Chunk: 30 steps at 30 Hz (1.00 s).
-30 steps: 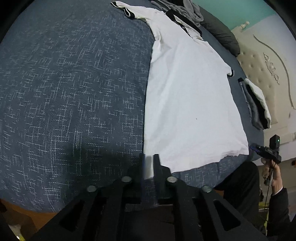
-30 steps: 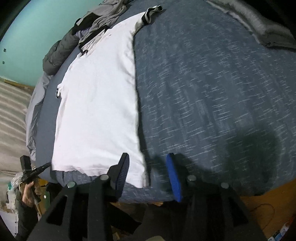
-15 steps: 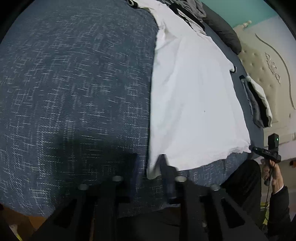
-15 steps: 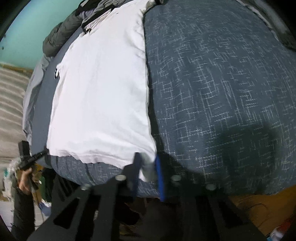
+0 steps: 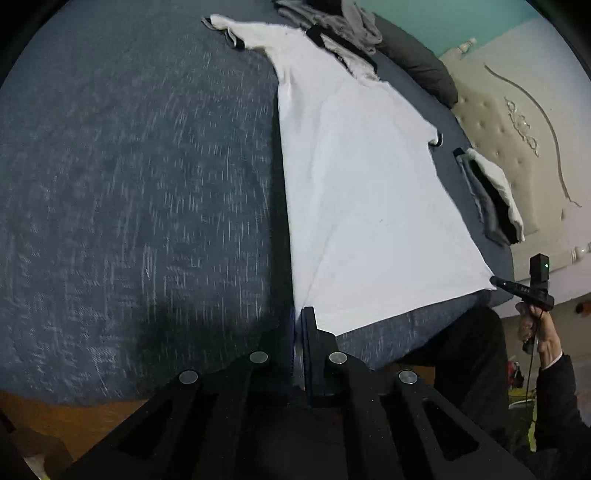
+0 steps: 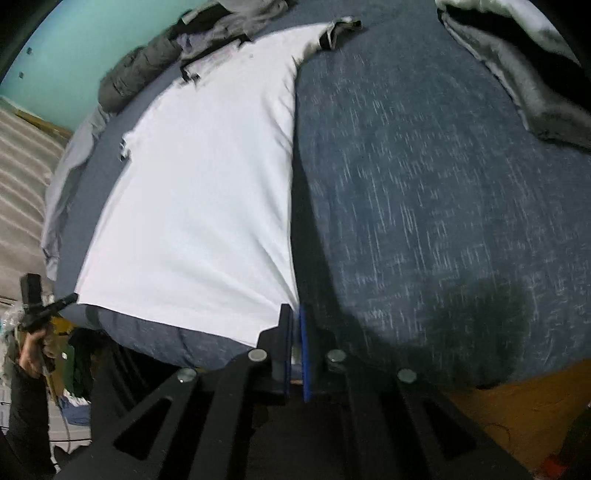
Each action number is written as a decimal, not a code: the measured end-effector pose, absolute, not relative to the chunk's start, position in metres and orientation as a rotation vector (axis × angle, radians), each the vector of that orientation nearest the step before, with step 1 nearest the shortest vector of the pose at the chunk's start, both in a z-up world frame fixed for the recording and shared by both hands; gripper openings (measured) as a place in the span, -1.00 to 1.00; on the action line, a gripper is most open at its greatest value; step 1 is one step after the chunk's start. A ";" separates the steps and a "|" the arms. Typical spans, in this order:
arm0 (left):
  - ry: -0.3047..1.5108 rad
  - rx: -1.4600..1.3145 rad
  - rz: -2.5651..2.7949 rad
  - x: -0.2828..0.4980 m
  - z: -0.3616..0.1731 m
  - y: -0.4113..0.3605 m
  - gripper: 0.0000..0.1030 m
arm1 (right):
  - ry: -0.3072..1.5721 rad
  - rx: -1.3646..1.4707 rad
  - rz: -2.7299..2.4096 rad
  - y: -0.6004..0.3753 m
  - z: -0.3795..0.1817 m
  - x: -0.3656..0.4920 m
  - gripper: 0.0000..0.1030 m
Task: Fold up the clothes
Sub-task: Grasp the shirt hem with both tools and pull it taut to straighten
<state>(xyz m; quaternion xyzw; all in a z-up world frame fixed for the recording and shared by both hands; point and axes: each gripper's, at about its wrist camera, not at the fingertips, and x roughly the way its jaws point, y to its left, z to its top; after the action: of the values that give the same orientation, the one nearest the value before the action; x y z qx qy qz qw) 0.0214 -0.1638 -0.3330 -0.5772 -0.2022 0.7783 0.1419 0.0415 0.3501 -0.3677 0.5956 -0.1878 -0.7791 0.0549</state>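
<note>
Left gripper (image 5: 298, 325), parted half a second earlier, had clamped the near-left hem corner of the white short-sleeved polo shirt (image 5: 362, 192) on the speckled navy bedspread (image 5: 129, 184). Right gripper (image 6: 293, 325) pinched the near-right corner. Hem taut; lift and fold probably next.

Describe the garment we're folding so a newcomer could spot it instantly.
On the dark blue speckled bedspread, look along the side nearest the cream tufted headboard. The white polo shirt lies spread flat there, hem corners pinched by both tools. Unlike the crumpled grey clothes pile beyond it, it is bright white with black collar and cuff trim.
</note>
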 end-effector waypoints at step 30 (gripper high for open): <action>-0.634 -1.747 2.194 0.032 -0.380 -0.166 -0.93 | -0.599 1.883 -2.316 0.358 -0.409 0.055 -0.93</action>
<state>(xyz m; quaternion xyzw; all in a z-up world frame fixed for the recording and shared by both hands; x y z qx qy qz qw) 0.0319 -0.1663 -0.3799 -0.6021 -0.2186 0.7563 0.1329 0.0551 0.3583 -0.4093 0.6179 -0.1964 -0.7598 0.0485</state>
